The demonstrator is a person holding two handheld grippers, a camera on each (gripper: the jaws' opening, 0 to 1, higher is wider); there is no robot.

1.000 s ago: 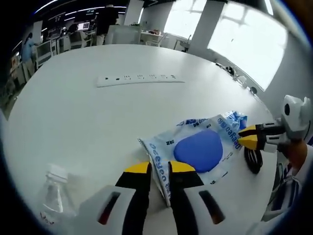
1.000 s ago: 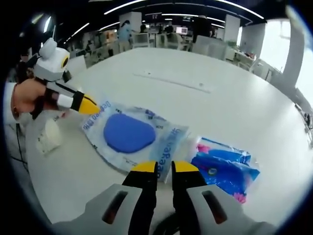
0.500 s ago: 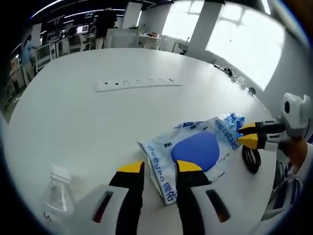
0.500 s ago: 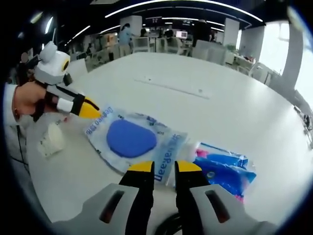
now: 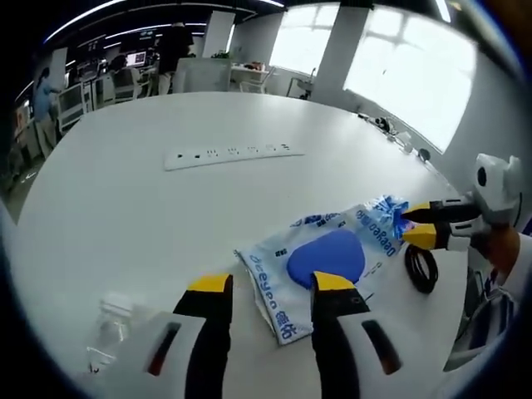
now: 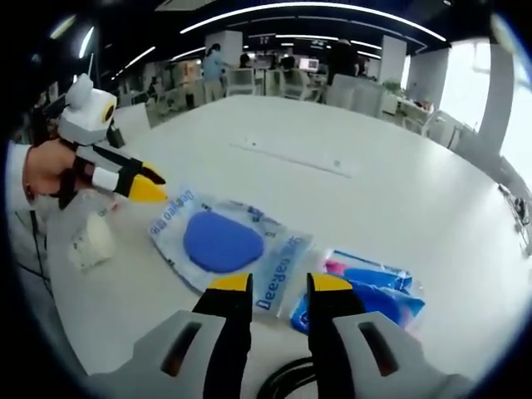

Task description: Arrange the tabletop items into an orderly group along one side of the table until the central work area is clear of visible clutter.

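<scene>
- Left gripper view: a clear plastic bottle (image 5: 112, 328) lies on the white table (image 5: 125, 216) at lower left; a white power strip (image 5: 226, 154) lies farther across the table.
- Left gripper (image 5: 268, 290): jaws spread, empty, astride the near corner of the blue-and-white packet (image 5: 320, 259).
- Beyond the packet, a black cable coil (image 5: 421, 268) lies beside the right gripper (image 5: 413, 223).
- Right gripper view: the bottle (image 6: 90, 242) lies left; the packet (image 6: 229, 243) lies centre, a blue-and-pink packet (image 6: 366, 289) just right of it.
- Right gripper (image 6: 281, 285): jaws spread, holding nothing.
</scene>
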